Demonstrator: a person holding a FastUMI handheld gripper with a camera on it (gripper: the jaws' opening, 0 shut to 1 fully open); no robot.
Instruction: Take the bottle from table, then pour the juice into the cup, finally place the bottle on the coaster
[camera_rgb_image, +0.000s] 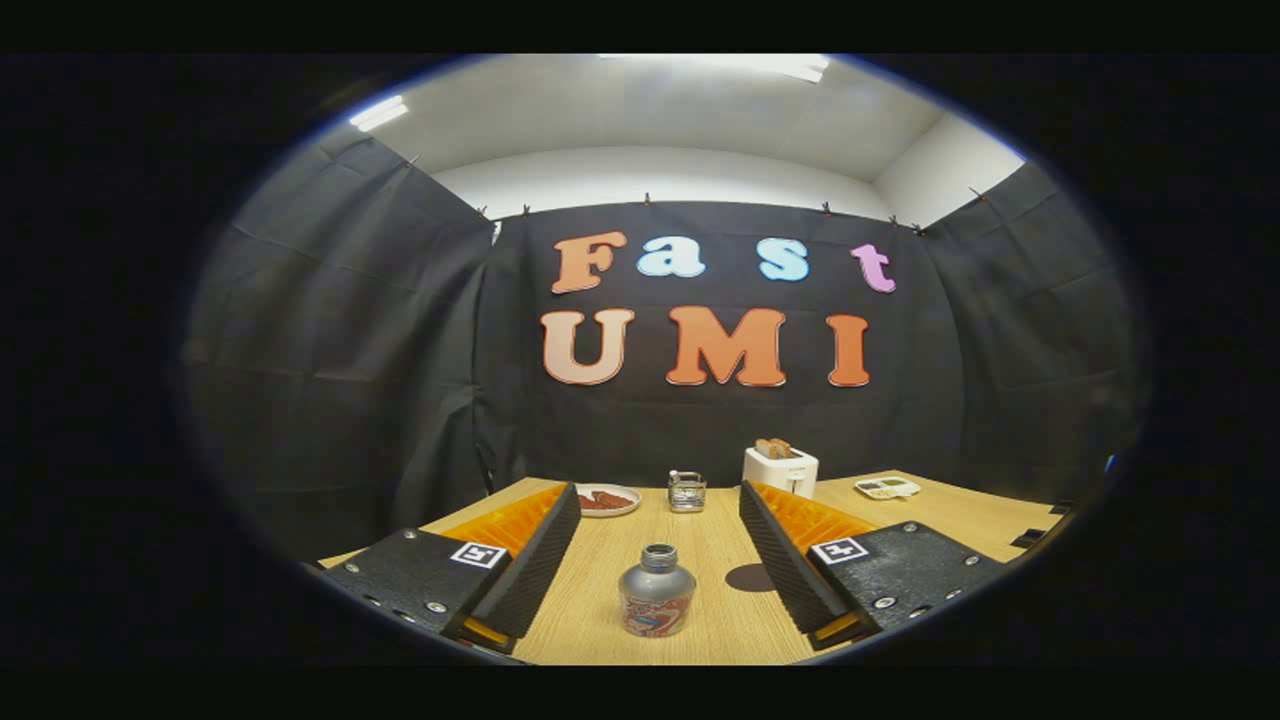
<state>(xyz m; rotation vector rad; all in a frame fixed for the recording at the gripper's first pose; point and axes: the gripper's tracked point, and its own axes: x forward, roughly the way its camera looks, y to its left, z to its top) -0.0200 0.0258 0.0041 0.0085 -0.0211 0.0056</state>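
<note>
A small silver bottle (656, 592) with a red and blue label stands upright and uncapped on the wooden table (620, 570). It sits between my two fingers, nearer their bases, and touches neither. My gripper (660, 500) is open wide. A dark round coaster (752, 577) lies flat just right of the bottle, partly hidden behind the right finger (790, 545). A clear glass cup (687, 491) stands beyond the fingertips, near the table's far edge.
A white plate (607, 499) with reddish food lies left of the cup. A white toaster (780, 468) with bread in it stands right of the cup. Farther right lies a small white tray (887, 487). Black cloth walls close in the table.
</note>
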